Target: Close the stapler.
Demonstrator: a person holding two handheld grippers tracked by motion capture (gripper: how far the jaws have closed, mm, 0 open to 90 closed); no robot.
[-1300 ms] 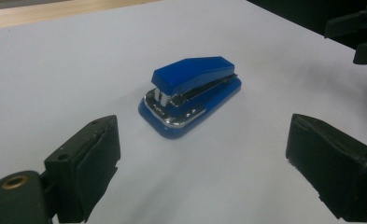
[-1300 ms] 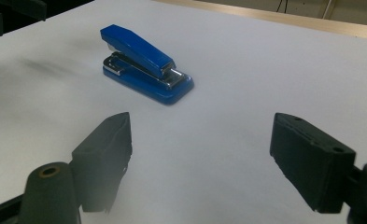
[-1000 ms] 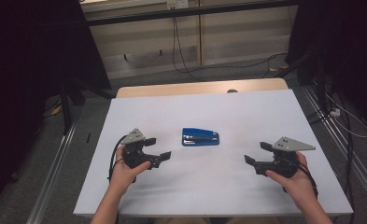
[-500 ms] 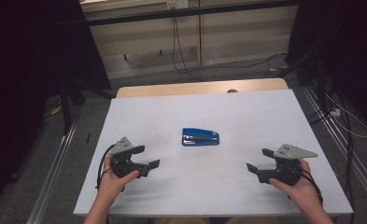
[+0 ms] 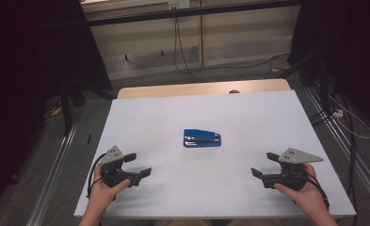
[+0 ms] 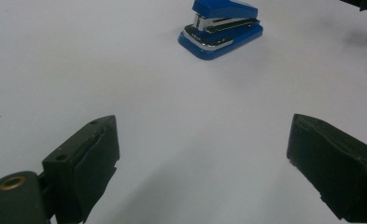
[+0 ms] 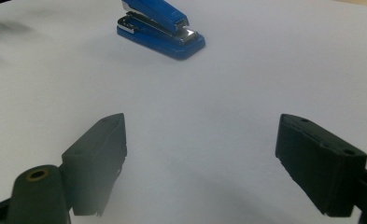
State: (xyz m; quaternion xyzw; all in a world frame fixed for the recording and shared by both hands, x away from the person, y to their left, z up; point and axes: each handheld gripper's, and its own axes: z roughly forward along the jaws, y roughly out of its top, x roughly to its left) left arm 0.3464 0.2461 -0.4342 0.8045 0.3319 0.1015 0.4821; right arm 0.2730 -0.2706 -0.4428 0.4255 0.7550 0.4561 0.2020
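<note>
A blue stapler (image 5: 201,138) lies flat near the middle of the white table (image 5: 173,117). My left gripper (image 5: 138,165) sits low at the front left, held in a hand, open with nothing between its jaws. In the left gripper view the stapler (image 6: 221,28) lies ahead, beyond the left gripper (image 6: 202,158) and its wide-apart jaws. My right gripper (image 5: 264,165) is at the front right, open and empty, pointing left toward the table's middle. The right gripper view shows the stapler (image 7: 160,29) ahead and to the left of the right gripper (image 7: 202,158).
A strip of wooden tabletop (image 5: 201,88) shows past the white sheet's far edge. Metal rails (image 5: 55,160) run along both sides of the table. Cables (image 5: 182,56) trail on the floor behind, before a pale wall panel.
My left gripper has drawn back toward the front left corner, away from the stapler. The right gripper has shifted slightly toward the front edge. The stapler has stayed put.
</note>
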